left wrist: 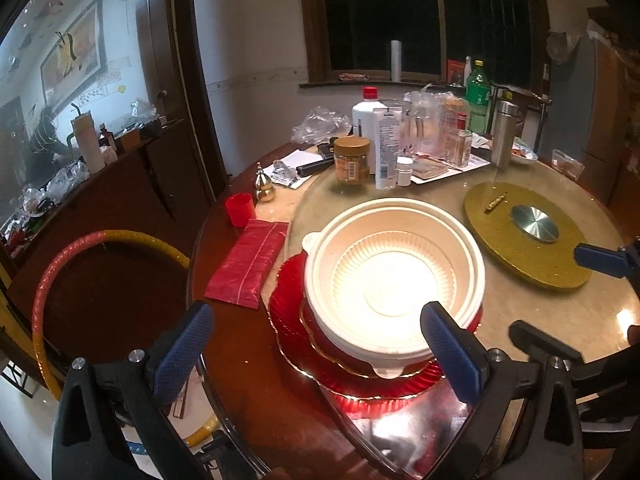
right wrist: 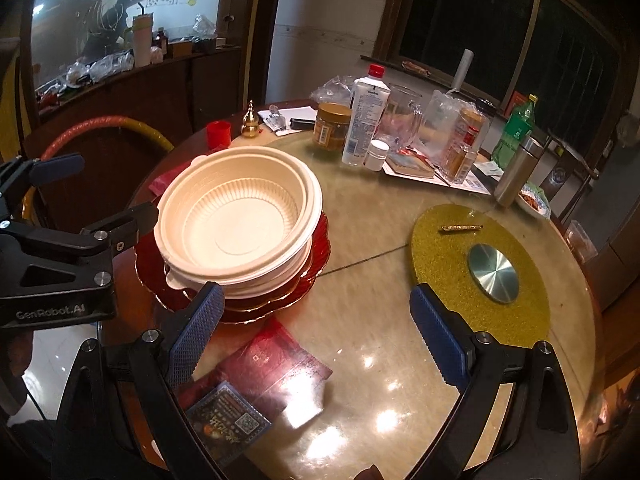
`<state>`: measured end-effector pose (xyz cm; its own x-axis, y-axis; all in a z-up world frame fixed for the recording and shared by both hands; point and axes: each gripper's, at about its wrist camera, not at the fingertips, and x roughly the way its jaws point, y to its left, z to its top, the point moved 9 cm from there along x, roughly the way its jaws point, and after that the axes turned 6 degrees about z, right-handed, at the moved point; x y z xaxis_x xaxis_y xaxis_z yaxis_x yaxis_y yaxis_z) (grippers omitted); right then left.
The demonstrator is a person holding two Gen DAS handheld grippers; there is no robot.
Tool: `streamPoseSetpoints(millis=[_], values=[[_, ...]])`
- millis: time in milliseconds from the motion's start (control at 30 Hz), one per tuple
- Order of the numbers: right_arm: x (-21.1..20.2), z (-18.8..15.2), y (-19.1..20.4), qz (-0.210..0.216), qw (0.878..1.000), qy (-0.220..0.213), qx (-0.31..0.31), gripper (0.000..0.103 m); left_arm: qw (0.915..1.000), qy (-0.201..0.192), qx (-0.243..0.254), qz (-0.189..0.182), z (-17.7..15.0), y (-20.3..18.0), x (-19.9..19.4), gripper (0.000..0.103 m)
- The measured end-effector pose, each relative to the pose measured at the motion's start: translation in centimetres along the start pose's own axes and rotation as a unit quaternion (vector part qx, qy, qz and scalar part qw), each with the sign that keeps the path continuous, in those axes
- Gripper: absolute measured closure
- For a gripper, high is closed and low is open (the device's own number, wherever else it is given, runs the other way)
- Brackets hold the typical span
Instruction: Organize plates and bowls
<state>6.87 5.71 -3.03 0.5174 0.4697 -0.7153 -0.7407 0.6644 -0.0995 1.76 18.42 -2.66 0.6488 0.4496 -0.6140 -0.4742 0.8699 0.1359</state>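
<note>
Cream plastic bowls (left wrist: pixel 394 276) are seen nested, several rims stacked, on top of red glass plates (left wrist: pixel 296 332) with scalloped gold edges. The stack sits at the near-left edge of the round bench (right wrist: pixel 380 280), partly on the glass turntable. The top bowl holds nothing visible.

Left gripper (left wrist: pixel 316 344): fingers spread wide, nothing held. Its right finger pad (left wrist: pixel 452 352) is seen in front of the near rim of the bowl stack; contact cannot be told. Its left finger hangs past the bench edge.

Right gripper (right wrist: pixel 316 340): fingers spread wide, nothing held, positioned over bare glass to the right of the stack. Its left finger pad (right wrist: pixel 196 332) is just beside the red plates.

A red packet (left wrist: pixel 248 264) lies left of the stack. A red cup (left wrist: pixel 240 209) and a small gold gourd (left wrist: pixel 265 186) are seen behind it. A gold round mat (right wrist: pixel 480 272) with a metal disc at its centre lies to the right, well apart. Far side of the bench: a peanut-butter jar (left wrist: pixel 352 160), a white red-capped bottle (left wrist: pixel 368 114), a green bottle (left wrist: pixel 478 96), a steel flask (left wrist: pixel 503 134). A red-and-yellow hoop (left wrist: pixel 60 280) is seen off the bench, left.
</note>
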Motion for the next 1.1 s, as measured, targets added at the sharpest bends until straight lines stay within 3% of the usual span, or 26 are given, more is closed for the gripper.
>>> streamPoseSetpoints(millis=[67, 133, 833, 1100], values=[[0.1, -0.2, 0.1, 0.005, 1.000, 0.003, 0.004, 0.008, 1.0000, 0.004, -0.003, -0.003, -0.2, 0.0, 0.0, 0.000], [0.2, -0.3, 0.1, 0.000, 1.000, 0.008, 0.008, 0.000, 1.0000, 0.006, -0.003, -0.003, -0.4, 0.1, 0.1, 0.000], [0.6, -0.4, 1.5, -0.014, 1.000, 0.024, -0.007, 0.000, 0.9990, 0.025, -0.018, -0.032, -1.1, 0.3, 0.2, 0.000], [0.8, -0.8, 1.4, -0.018, 0.999, 0.032, -0.011, 0.000, 0.9993, 0.027, -0.018, -0.017, -1.2, 0.2, 0.5, 0.000]])
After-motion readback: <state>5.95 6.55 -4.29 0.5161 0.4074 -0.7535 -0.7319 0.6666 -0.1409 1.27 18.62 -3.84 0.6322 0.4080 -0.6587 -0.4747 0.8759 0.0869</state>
